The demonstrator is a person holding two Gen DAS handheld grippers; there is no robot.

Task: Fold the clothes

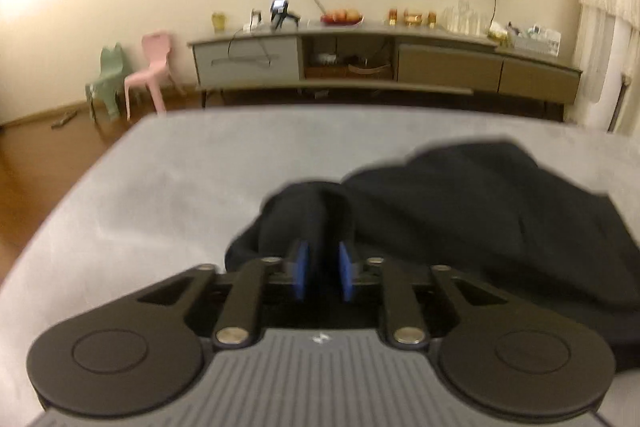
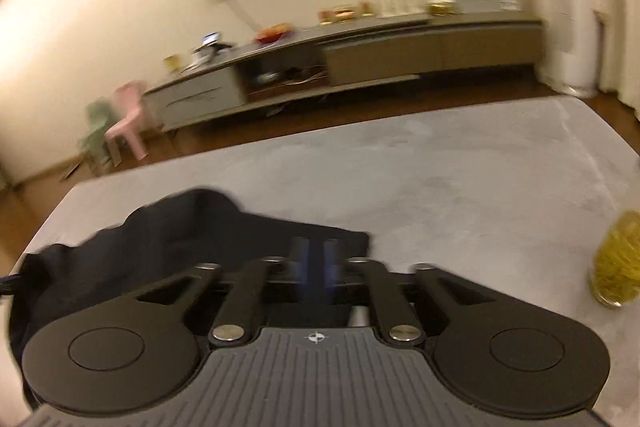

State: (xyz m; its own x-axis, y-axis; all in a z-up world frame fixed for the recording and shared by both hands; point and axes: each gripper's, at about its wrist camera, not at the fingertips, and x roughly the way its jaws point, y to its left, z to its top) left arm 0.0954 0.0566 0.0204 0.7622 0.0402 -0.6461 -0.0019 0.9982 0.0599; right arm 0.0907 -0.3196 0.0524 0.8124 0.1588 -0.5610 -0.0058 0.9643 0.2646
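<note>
Left gripper (image 1: 323,273): the jaws are drawn narrow, and a bunched fold of the dark garment (image 1: 460,203) is pinched between the blue pads (image 1: 301,269); the cloth is seen rising in a hump just past the fingertips.
Left gripper pose: it is held low over the grey surface (image 1: 180,179), pointed forward and roughly level; the holding hand is not shown.
Right gripper (image 2: 315,267): the jaws are brought almost together, with only a slim gap left; the blue pads (image 2: 330,263) are blurred, and whether cloth is caught between them cannot be told.
Right gripper pose: it is tilted, so the room is seen slanting; the fingertips are placed at the right corner of the garment (image 2: 160,227).
Garment: it is laid crumpled on the near part of the grey surface (image 2: 460,167), toward the left edge in the right wrist view, with the far part of the surface left bare.
Yellow-green glass object (image 2: 614,261): it is set near the right edge of the surface, well apart from the garment.
Far side: a long low cabinet (image 1: 440,67) is stood against the wall, with a pink chair (image 1: 150,75) and a green chair (image 1: 105,83) placed beside its left end.
</note>
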